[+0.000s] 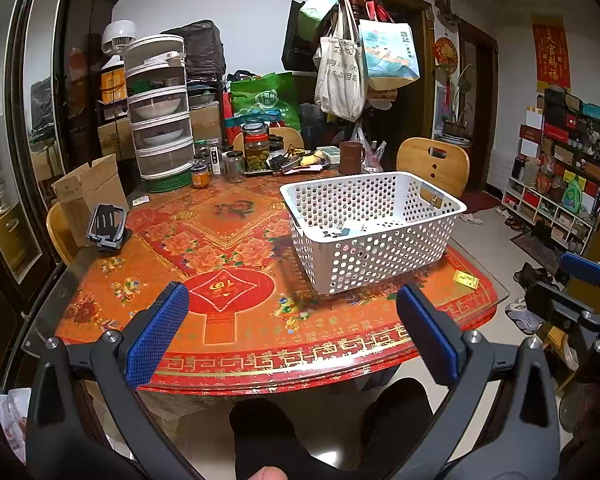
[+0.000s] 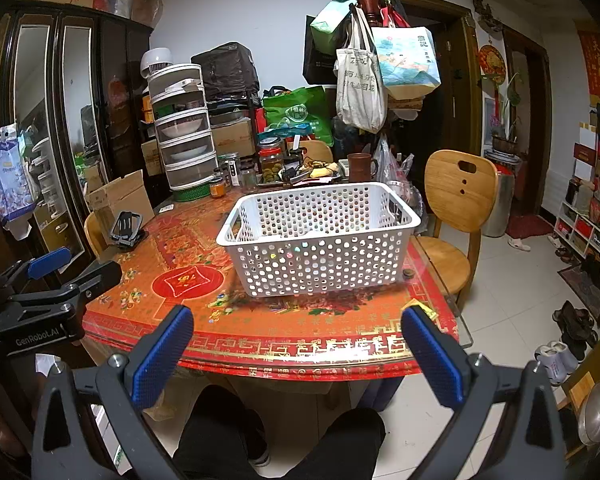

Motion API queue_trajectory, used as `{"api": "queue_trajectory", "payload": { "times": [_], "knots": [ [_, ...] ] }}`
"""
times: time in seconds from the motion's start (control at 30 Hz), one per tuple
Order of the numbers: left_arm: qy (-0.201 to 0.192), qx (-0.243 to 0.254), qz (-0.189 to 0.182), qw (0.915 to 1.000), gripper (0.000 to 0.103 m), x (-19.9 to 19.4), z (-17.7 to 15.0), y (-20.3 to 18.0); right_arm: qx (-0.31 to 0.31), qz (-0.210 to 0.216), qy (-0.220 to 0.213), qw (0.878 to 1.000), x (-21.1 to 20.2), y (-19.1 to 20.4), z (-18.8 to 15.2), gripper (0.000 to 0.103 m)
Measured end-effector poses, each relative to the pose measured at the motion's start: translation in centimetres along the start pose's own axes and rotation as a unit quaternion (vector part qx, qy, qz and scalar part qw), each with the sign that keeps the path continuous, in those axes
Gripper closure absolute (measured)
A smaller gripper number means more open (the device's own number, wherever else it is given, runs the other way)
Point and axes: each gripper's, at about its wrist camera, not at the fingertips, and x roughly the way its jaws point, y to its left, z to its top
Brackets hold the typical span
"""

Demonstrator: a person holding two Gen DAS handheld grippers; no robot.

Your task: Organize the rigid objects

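Left tool (image 1: 292,330) spread wide, nothing between its blue pads, held above the near edge of the bench (image 1: 240,344); right tool (image 2: 296,342) likewise wide and empty, hovering at the near edge further to the right; each shows at the side of the other's view.

White perforated basket (image 1: 380,256) sits on the bench's right half, long side angled toward the cameras; inside, on its floor, a few small flat items, white and pale blue w/ dark bits (image 1: 350,230), too small to tell what; from the right wrist view the contents are mostly hidden behind the front wall.

Small yellow packet (image 1: 466,279) lies on the bench just right of the basket, near the edge, not touching it; a small dark round thing (image 2: 409,273) sits by the basket's right front corner.

Black phone stand (image 1: 108,226) at the left edge of the bench; open cardboard box (image 1: 88,190) behind it.

Far side of bench: stacked clear food-cover tiers (image 1: 160,108) w/ bowls inside, on a green base; several glass jars (image 1: 234,166), one large jar (image 1: 256,148) w/ green-yellow contents; brown mug (image 1: 351,157).

Person's dark-trousered knees (image 2: 284,436) below the bench edge.
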Motion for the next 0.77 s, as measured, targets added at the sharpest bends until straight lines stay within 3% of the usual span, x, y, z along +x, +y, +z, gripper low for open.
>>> {"api": "queue_trajectory", "payload": {
  "times": [0.77],
  "knots": [
    [0.005, -0.001, -0.007, 1.0000, 0.001, 0.28, -0.82, 0.58, 0.000, 0.000, 0.001, 1.000, 0.01, 0.07, 0.00, 0.000]
  ]
}}
